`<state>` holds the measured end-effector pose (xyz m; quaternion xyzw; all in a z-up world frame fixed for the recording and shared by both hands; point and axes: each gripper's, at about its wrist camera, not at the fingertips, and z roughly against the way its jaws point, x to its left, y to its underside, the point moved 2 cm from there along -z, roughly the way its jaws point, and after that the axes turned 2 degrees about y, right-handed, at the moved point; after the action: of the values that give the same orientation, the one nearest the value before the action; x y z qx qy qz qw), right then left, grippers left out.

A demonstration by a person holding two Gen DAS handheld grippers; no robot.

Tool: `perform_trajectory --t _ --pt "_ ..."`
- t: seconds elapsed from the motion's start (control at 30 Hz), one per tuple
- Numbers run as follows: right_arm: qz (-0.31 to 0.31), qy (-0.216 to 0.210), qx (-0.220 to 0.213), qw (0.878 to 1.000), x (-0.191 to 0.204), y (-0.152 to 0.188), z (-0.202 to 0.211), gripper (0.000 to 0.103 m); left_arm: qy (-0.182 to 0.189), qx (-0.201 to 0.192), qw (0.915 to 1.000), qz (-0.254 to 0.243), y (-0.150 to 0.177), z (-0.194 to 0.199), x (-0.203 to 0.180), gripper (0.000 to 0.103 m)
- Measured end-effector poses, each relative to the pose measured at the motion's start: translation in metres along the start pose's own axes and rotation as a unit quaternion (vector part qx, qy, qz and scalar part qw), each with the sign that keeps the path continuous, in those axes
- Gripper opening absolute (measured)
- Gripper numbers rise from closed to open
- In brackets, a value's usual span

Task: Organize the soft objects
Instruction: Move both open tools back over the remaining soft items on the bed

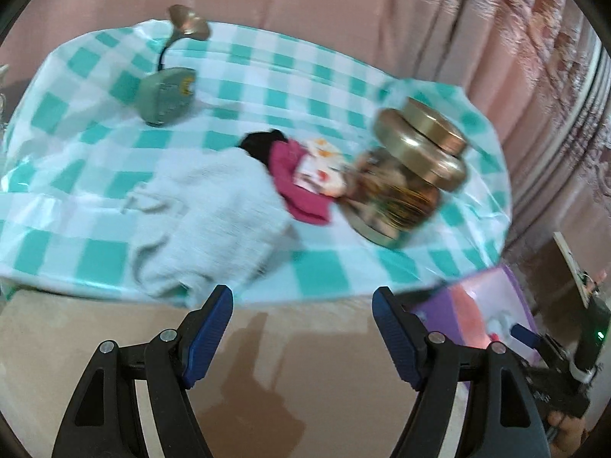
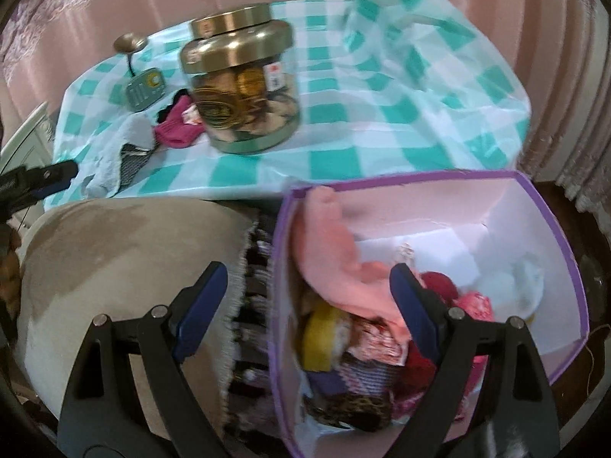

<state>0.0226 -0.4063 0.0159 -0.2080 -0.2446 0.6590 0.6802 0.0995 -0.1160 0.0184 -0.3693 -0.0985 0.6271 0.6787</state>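
Soft things are split between two places right now: a good heap already sits in the purple-rimmed box (image 2: 550, 267) at the lower right of the right wrist view, and a small cluster waits on the checked tablecloth (image 1: 313, 87) in the middle of the left wrist view. Inside the box a peach-pink fleecy cloth (image 2: 336, 252) drapes over the near wall, with a yellow piece (image 2: 320, 336), dark red knits and patterned scraps bunched beneath it, all crumpled and loosely piled. So the job looks well underway, but not finished. Left on the table are a pale ribbed knit (image 1: 214, 213), thick and rumpled near the table's front edge, a magenta knitted piece (image 1: 298, 183) lying folded beside it, a black bit (image 1: 259, 141) just behind, and a small white item with orange print (image 1: 320, 168), too blurred to name. Just to their right stands a glass jar (image 2: 240, 103) with a brassy metal lid, hard and shiny, filled with gold-coloured contents; a grey-green gadget (image 1: 168, 99) with a curved stalk sits at the upper left. Those two look like no part of the sorting. The left gripper (image 1: 301, 324) hangs at the bottom centre of its view, jaws spread wide and empty, blue ribbed pads facing each other over a beige cushion (image 1: 267, 362). The right gripper (image 2: 305, 305) is likewise wide with nothing between its pads, straddling the box's near wall. The tablecloth itself is glossy plastic, creased and puckered.
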Motion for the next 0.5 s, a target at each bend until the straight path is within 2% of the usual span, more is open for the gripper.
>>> perform_trajectory --t 0.3,0.37,0.43,0.5 --pt "0.035 -0.037 0.000 0.999 0.046 -0.021 -0.012 0.089 -0.040 0.013 0.9987 -0.029 -0.049 -0.041 0.015 0.076" --pt "0.041 -0.044 -0.002 0.998 0.056 -0.027 -0.014 0.089 -0.040 0.015 0.9990 -0.015 -0.062 -0.050 0.020 0.076" --pt "0.047 -0.048 -0.003 0.998 0.064 -0.031 -0.016 0.089 -0.054 0.016 0.9984 0.000 -0.075 -0.060 0.029 0.075" --pt "0.057 -0.052 -0.003 0.997 0.074 -0.035 -0.020 0.089 -0.065 0.017 0.9975 0.020 -0.086 -0.070 0.039 0.070"
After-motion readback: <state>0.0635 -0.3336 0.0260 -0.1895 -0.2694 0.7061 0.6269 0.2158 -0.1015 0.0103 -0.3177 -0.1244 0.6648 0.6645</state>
